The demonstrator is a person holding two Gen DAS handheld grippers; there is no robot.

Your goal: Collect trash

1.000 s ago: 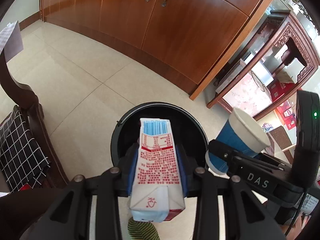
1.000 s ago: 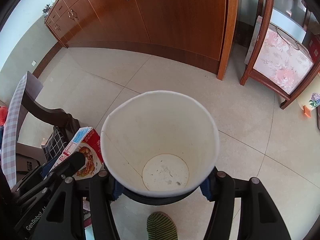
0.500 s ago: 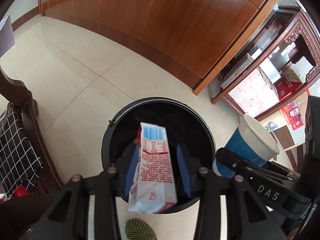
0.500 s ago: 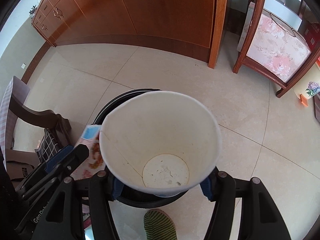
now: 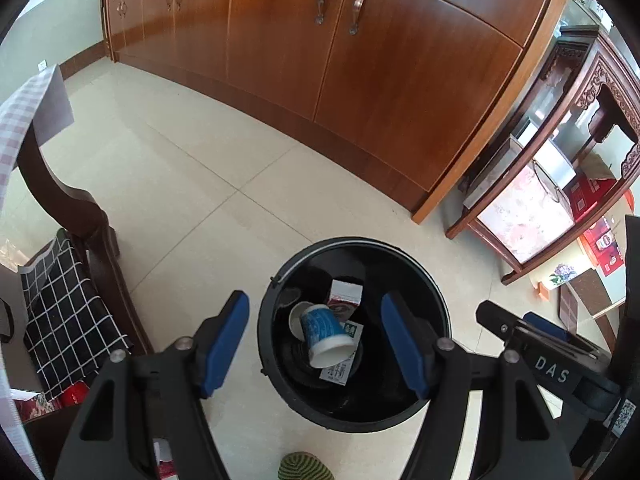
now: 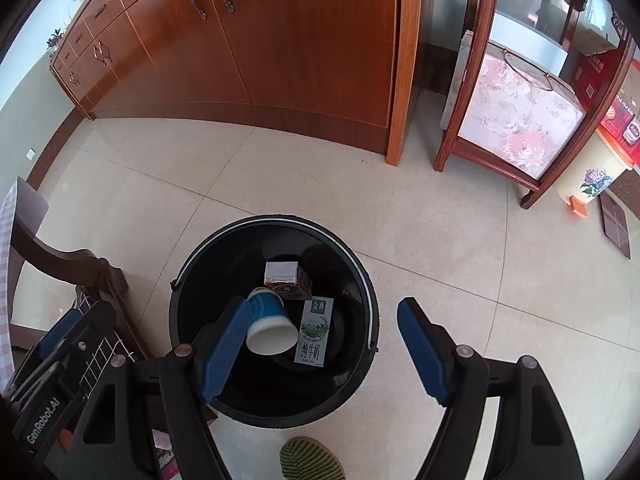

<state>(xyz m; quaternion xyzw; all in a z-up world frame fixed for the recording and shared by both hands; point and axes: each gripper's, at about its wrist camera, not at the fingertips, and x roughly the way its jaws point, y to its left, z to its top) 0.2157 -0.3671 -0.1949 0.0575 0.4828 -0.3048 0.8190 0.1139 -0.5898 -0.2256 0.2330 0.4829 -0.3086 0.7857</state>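
A black round trash bin stands on the tiled floor; it also shows in the right wrist view. Inside lie a blue-and-white paper cup on its side, a red-and-white carton and a white milk carton. The cup and the red carton also show in the right wrist view. My left gripper is open and empty above the bin. My right gripper is open and empty above the bin.
Wooden cabinets run along the back. A carved wooden stand is at the right. A dark wooden chair with a checked cushion is at the left. A striped slipper is in front of the bin.
Both grippers opened. The carton dropped from the left gripper and the paper cup from the right gripper into the bin. Both grippers have risen higher above it.
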